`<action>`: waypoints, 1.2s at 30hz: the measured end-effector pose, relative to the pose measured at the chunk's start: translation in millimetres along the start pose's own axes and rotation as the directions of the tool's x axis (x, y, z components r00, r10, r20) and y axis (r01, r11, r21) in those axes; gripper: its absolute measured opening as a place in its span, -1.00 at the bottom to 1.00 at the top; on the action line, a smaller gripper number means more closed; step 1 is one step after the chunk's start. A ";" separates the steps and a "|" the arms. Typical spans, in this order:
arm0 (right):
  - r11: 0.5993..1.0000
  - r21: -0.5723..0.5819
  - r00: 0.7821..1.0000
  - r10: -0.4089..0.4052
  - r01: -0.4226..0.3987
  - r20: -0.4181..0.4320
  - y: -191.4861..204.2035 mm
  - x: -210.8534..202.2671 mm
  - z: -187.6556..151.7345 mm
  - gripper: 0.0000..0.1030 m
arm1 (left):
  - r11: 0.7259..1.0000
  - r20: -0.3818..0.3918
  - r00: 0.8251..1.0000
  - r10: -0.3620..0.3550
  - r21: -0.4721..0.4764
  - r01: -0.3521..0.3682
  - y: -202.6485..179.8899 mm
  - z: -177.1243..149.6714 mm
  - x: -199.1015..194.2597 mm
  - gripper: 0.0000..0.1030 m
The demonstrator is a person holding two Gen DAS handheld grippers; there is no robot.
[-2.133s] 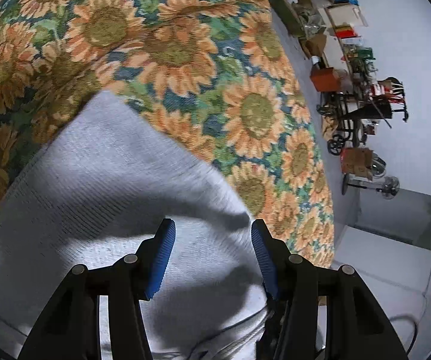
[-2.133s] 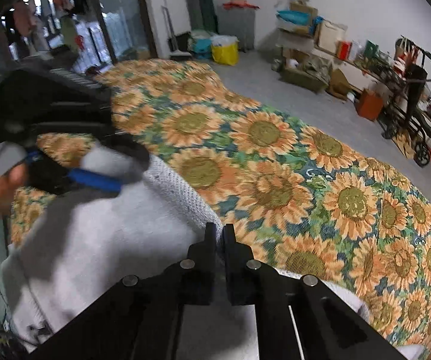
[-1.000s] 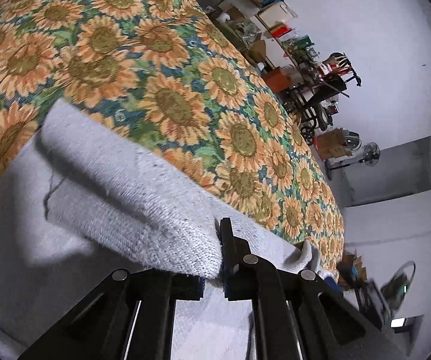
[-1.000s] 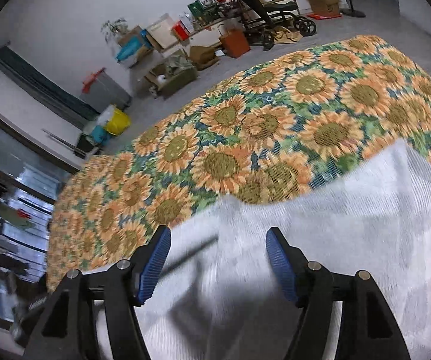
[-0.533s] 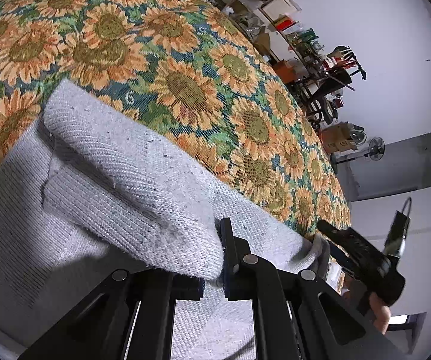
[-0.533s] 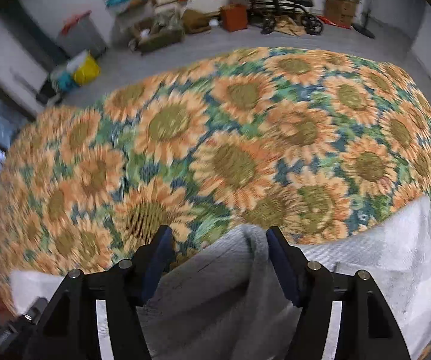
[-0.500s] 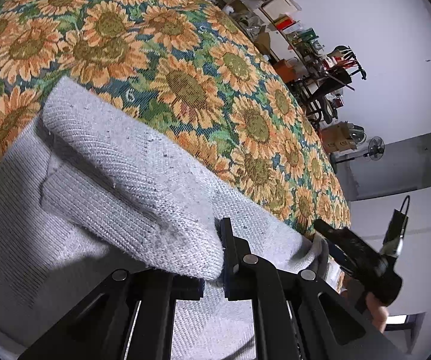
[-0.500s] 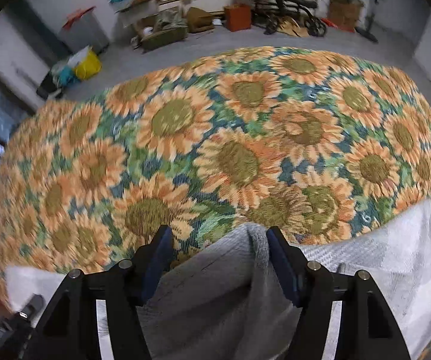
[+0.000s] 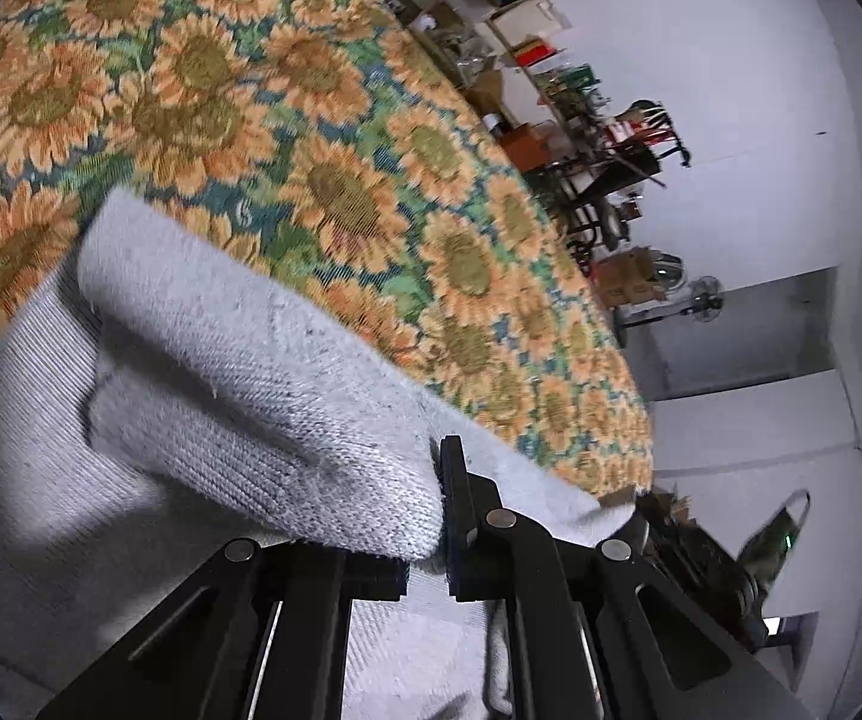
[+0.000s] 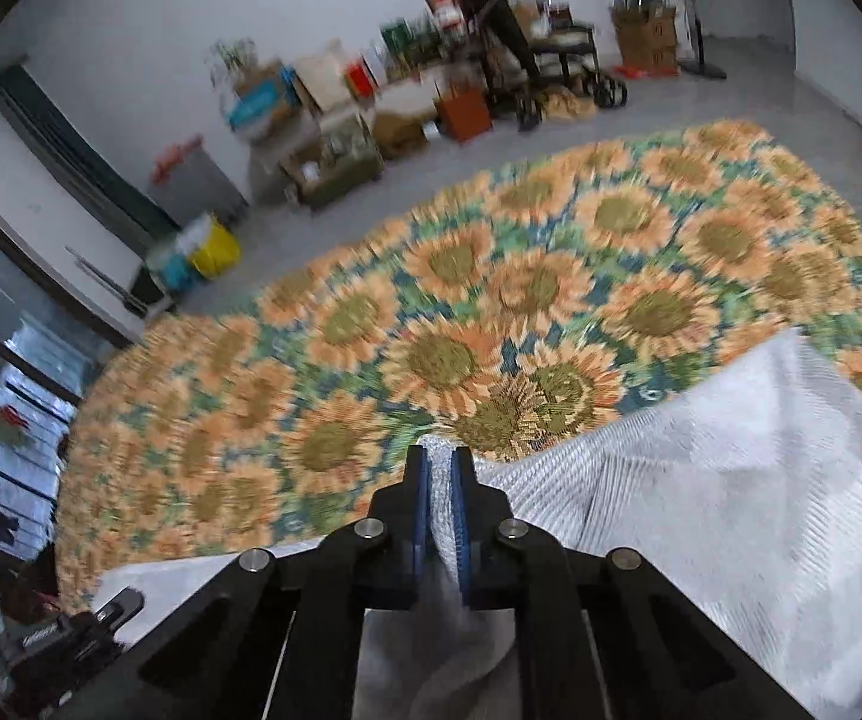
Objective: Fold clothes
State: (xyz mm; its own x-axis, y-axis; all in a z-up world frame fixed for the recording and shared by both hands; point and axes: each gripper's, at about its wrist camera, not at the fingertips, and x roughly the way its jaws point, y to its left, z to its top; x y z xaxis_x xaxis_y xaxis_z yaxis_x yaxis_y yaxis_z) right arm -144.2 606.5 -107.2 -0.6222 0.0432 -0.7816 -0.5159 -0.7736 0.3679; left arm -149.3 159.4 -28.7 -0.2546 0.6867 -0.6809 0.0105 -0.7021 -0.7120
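Observation:
A light grey knit garment [image 9: 203, 372] lies on a sunflower-print cloth [image 9: 323, 180]. My left gripper [image 9: 431, 516] is shut on a folded edge of it, and a thick fold of the fabric drapes over the left finger. In the right wrist view the same grey garment [image 10: 730, 510] spreads to the right. My right gripper [image 10: 438, 468] is shut on a raised pinch of its edge, with fabric showing between the blue pads [image 10: 459, 498]. The other gripper appears dimly at the lower left of the right wrist view.
The sunflower cloth [image 10: 490, 330] covers a wide surface ahead of both grippers. Beyond it, along a white wall, stand boxes, shelves, a dark stroller frame [image 10: 502, 24], a fan [image 10: 688, 6] and a yellow bin [image 10: 215, 249] on a grey floor.
My right gripper has gone from open to shut on the garment's edge and has lifted it. My left gripper stays shut on its fold and has shifted slightly.

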 end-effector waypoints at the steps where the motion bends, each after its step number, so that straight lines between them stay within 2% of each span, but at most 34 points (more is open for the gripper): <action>1: 1.000 0.002 1.000 0.012 -0.012 0.029 -0.5 -12.9 -4.4 -0.89 | 1.000 0.000 1.000 -0.013 0.005 0.013 -0.5 1.1 -4.6 -0.85; 3: 0.999 0.004 0.996 0.034 -0.035 0.086 -1.2 -39.2 -14.8 -0.89 | 0.999 -0.006 0.999 -0.047 0.014 0.047 -1.1 2.3 -12.7 -0.85; 5: 0.999 0.004 0.993 0.031 -0.032 0.116 0.7 -73.3 -45.8 -0.89 | 0.997 -0.006 0.997 -0.072 0.016 0.072 0.1 1.2 -21.9 -0.85; 7: 0.999 0.023 0.993 0.035 -0.037 0.109 -12.6 -84.6 -49.2 -0.86 | 0.998 -0.015 0.998 -0.063 0.030 0.063 -0.3 -1.4 -20.9 -0.85; 8: 0.998 0.040 0.995 0.039 -0.043 0.094 -21.4 -86.0 -55.0 -0.79 | 0.998 -0.019 0.998 -0.058 0.037 0.059 -0.6 -2.7 -20.5 -0.85; 10: 0.989 0.133 0.996 0.051 -0.062 0.079 -36.9 -89.3 -64.5 -0.50 | 0.997 -0.028 0.998 -0.048 0.052 0.050 -1.0 -5.2 -19.6 -0.85; 11: 0.982 0.177 0.996 0.057 -0.070 0.075 -44.1 -90.9 -68.7 -0.44 | 0.997 -0.032 0.999 -0.044 0.059 0.046 -1.2 -6.5 -19.1 -0.85; 13: 0.971 0.225 0.994 0.057 -0.078 0.099 -51.2 -93.1 -69.8 -0.17 | 0.996 -0.037 0.999 -0.032 0.082 0.034 -4.9 -8.3 -16.7 -0.85; 17: 0.968 0.246 0.997 0.036 -0.052 0.072 -56.5 -93.1 -65.6 -0.02 | 0.992 -0.019 1.000 -0.004 0.127 0.006 -17.7 -10.0 -15.1 -0.85; 20: 0.961 0.266 0.995 0.059 -0.077 0.076 -55.8 -92.6 -52.3 0.09 | 0.992 -0.006 1.000 0.004 0.129 -0.003 -24.5 -6.7 -15.9 -0.85; 22: 0.979 0.201 0.996 -0.041 0.024 0.083 -47.8 -85.8 -36.9 0.08 | 0.992 -0.002 1.000 0.008 0.124 -0.008 -25.5 -2.0 -14.7 -0.85; 24: 0.983 0.136 0.986 -0.137 0.123 0.096 -39.8 -79.4 -21.9 0.07 | 0.993 0.005 1.000 0.021 0.116 -0.021 -26.5 5.3 -11.9 -0.85; 26: 0.982 0.073 0.979 -0.182 0.175 0.091 -33.9 -77.4 -13.3 0.04 | 0.994 0.018 0.999 0.037 0.107 -0.039 -28.1 12.7 -8.2 -0.85; 30: 0.984 0.004 0.984 -0.177 0.177 -0.005 -37.3 -52.0 -0.8 -0.35 | 0.995 0.040 0.996 0.074 0.068 -0.076 -38.2 24.2 6.2 -0.85; 34: 0.993 -0.003 0.989 -0.119 0.120 -0.089 -40.4 -17.6 10.2 -0.39 | 0.989 0.046 0.991 0.128 0.072 -0.131 -51.2 29.0 23.9 -0.85; 36: 0.992 0.028 0.980 -0.118 0.125 -0.161 -44.6 5.4 13.2 -0.39 | 0.984 0.049 0.987 0.153 0.081 -0.156 -55.9 31.2 28.9 -0.85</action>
State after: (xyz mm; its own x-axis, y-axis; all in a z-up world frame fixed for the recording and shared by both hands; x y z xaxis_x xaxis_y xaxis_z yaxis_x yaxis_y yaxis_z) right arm -132.3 649.5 -121.2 -0.4536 0.0321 -0.8906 -0.6060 -0.7439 0.2818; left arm -187.4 212.5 -3.2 -0.2968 0.5616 -0.7724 -0.0283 -0.8136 -0.5807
